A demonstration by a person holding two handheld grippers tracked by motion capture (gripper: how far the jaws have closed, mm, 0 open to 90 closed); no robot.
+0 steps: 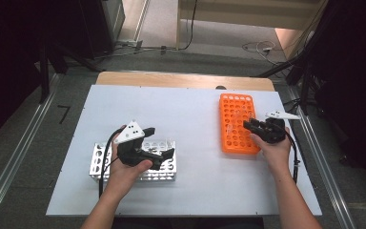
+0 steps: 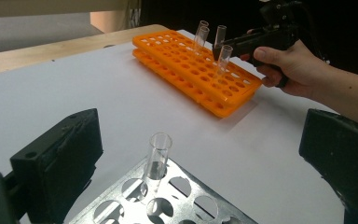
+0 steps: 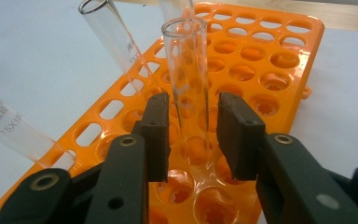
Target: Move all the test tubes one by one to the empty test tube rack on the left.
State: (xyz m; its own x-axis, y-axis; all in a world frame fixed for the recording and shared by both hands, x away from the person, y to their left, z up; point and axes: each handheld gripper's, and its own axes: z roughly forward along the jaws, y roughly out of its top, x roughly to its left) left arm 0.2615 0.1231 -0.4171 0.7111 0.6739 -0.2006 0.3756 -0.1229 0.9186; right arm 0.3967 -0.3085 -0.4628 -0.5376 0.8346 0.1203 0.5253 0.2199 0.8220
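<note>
An orange tube rack (image 1: pixel 238 124) lies at the table's right. My right gripper (image 1: pixel 247 125) reaches over its near right part. In the right gripper view the jaws (image 3: pixel 193 135) stand on either side of an upright clear test tube (image 3: pixel 186 70) seated in the rack (image 3: pixel 261 60), with thin gaps between pads and glass. Other tubes lean nearby (image 3: pixel 112 42). My left gripper (image 1: pixel 159 142) hovers open over a metal rack (image 1: pixel 97 164) at the front left. In the left gripper view a single tube (image 2: pixel 158 156) stands in that rack (image 2: pixel 186 200) between the wide jaws (image 2: pixel 200 144).
The white board (image 1: pixel 186 109) covers the table, with bare space between the two racks. Several more tubes (image 2: pixel 200 35) stand in the orange rack's far part. The table's wooden far edge (image 1: pixel 186 78) lies beyond, and cables run on the floor behind.
</note>
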